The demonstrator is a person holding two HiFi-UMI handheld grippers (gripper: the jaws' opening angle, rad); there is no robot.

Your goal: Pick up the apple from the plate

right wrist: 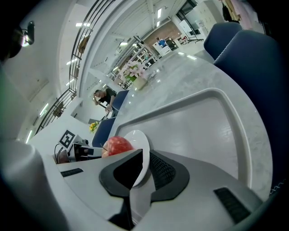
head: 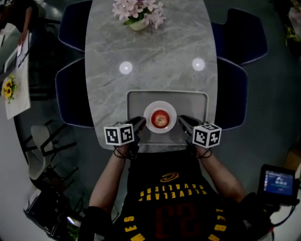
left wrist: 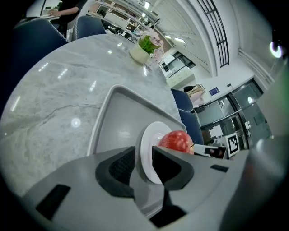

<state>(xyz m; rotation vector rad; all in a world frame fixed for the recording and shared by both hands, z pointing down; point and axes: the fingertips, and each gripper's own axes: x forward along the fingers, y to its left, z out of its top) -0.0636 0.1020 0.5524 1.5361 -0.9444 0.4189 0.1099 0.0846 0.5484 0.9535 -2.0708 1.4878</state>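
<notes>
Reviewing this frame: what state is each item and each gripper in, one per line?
apple: whole, on the plate, not gripped.
plate: on the tray, rim pinched on both sides.
tray: flat on the table.
left gripper: jaws shut on the plate's rim.
right gripper: jaws shut on the plate's rim.

apple (head: 160, 119) red | plate (head: 149, 113) white | tray (head: 137, 101) grey | table (head: 155, 52) grey — veined | flowers (head: 141, 9) pink | chairs (head: 70, 96) dark blue

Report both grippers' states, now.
Left gripper: closed on the rim of the plate.
Right gripper: closed on the plate's opposite rim.
</notes>
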